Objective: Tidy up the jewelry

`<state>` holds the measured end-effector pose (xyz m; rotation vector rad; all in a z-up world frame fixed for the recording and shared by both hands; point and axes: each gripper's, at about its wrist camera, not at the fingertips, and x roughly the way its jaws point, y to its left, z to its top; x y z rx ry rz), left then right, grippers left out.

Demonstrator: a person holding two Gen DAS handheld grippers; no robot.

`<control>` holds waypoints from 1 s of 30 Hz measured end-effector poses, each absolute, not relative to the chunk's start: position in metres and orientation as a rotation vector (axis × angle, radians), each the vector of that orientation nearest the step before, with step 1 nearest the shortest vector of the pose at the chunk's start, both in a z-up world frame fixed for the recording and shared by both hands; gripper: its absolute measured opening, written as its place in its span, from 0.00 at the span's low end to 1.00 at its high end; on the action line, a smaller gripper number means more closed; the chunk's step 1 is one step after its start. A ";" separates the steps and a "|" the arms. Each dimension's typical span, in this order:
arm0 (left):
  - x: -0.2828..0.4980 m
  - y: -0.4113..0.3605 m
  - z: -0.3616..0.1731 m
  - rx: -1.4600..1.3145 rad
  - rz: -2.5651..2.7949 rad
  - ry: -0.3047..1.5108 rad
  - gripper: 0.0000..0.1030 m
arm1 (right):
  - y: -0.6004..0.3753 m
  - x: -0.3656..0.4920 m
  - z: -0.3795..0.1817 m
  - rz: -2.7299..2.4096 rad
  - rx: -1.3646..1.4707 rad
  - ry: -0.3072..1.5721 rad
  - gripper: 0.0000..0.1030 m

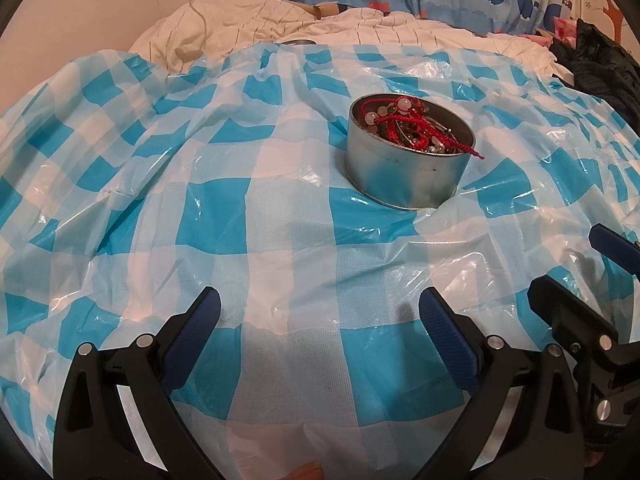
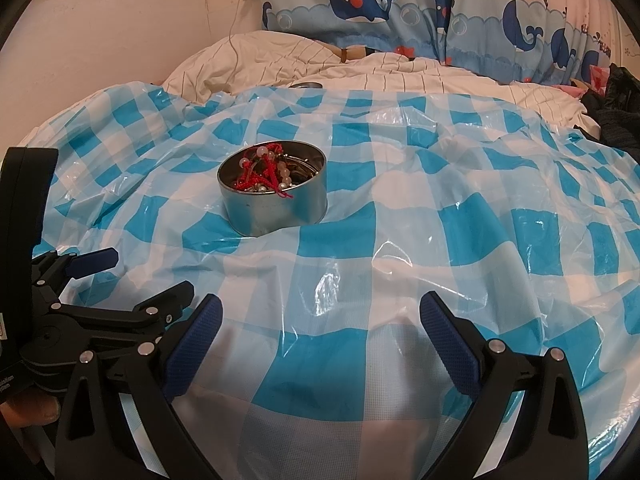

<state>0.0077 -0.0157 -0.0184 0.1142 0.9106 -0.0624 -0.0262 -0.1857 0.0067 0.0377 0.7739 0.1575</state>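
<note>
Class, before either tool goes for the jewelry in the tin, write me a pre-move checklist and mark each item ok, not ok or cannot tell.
1. Left tool open and empty: ok.
2. Right tool open and empty: ok.
3. Metal tin upright on the blue checked plastic sheet: ok.
4. Jewelry fully inside the tin: not ok; a red cord hangs over the rim.
5. Pieces separate enough to lift one alone: cannot tell; red cord and pale beads look tangled.
6. Firm, flat surface under the tin: not ok; the sheet is wrinkled over soft bedding.
</note>
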 end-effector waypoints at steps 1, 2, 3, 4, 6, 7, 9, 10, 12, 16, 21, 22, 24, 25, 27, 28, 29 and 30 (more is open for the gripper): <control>0.009 -0.015 -0.019 0.114 -0.063 0.917 0.93 | -0.186 -0.026 0.007 0.157 0.038 0.774 0.92; 0.010 -0.015 -0.020 0.114 -0.063 0.922 0.93 | -0.185 -0.026 0.006 0.158 0.038 0.775 0.92; 0.012 -0.015 -0.021 0.117 -0.062 0.935 0.93 | -0.185 -0.026 0.006 0.158 0.037 0.775 0.92; 0.013 -0.016 -0.023 0.121 -0.061 0.952 0.93 | -0.184 -0.026 0.006 0.158 0.036 0.775 0.92; 0.016 -0.018 -0.026 0.129 -0.055 0.982 0.93 | -0.183 -0.029 0.004 0.158 0.035 0.776 0.92; 0.017 -0.019 -0.027 0.133 -0.053 0.991 0.93 | -0.183 -0.028 0.004 0.158 0.036 0.775 0.92; 0.016 -0.019 -0.027 0.133 -0.053 0.984 0.93 | -0.184 -0.028 0.004 0.159 0.037 0.775 0.92; 0.015 -0.019 -0.026 0.131 -0.055 0.980 0.93 | -0.183 -0.029 0.004 0.159 0.038 0.775 0.92; 0.015 -0.019 -0.025 0.119 -0.064 0.978 0.93 | -0.185 -0.027 0.005 0.157 0.037 0.774 0.92; 0.013 -0.016 -0.021 0.087 -0.057 0.950 0.93 | -0.186 -0.031 0.003 0.150 0.055 0.762 0.92; 0.015 -0.014 -0.017 0.065 -0.055 0.947 0.93 | -0.196 -0.032 0.008 0.133 0.080 0.749 0.92; 0.014 -0.014 -0.016 0.062 -0.055 0.945 0.93 | -0.198 -0.033 0.009 0.128 0.082 0.746 0.92; 0.015 -0.014 -0.015 0.061 -0.054 0.943 0.93 | -0.200 -0.031 0.012 0.123 0.085 0.745 0.92; 0.015 -0.014 -0.014 0.060 -0.053 0.940 0.93 | -0.201 -0.031 0.012 0.119 0.086 0.744 0.92; 0.015 -0.013 -0.013 0.060 -0.047 0.940 0.93 | -0.201 -0.035 0.012 0.118 0.087 0.746 0.92; 0.015 -0.013 -0.012 0.057 -0.049 0.941 0.93 | -0.201 -0.030 0.013 0.118 0.086 0.748 0.92; 0.015 -0.013 -0.012 0.056 -0.050 0.938 0.93 | -0.202 -0.029 0.013 0.119 0.085 0.750 0.92; 0.015 -0.013 -0.012 0.055 -0.050 0.936 0.93 | -0.201 -0.030 0.013 0.119 0.083 0.752 0.92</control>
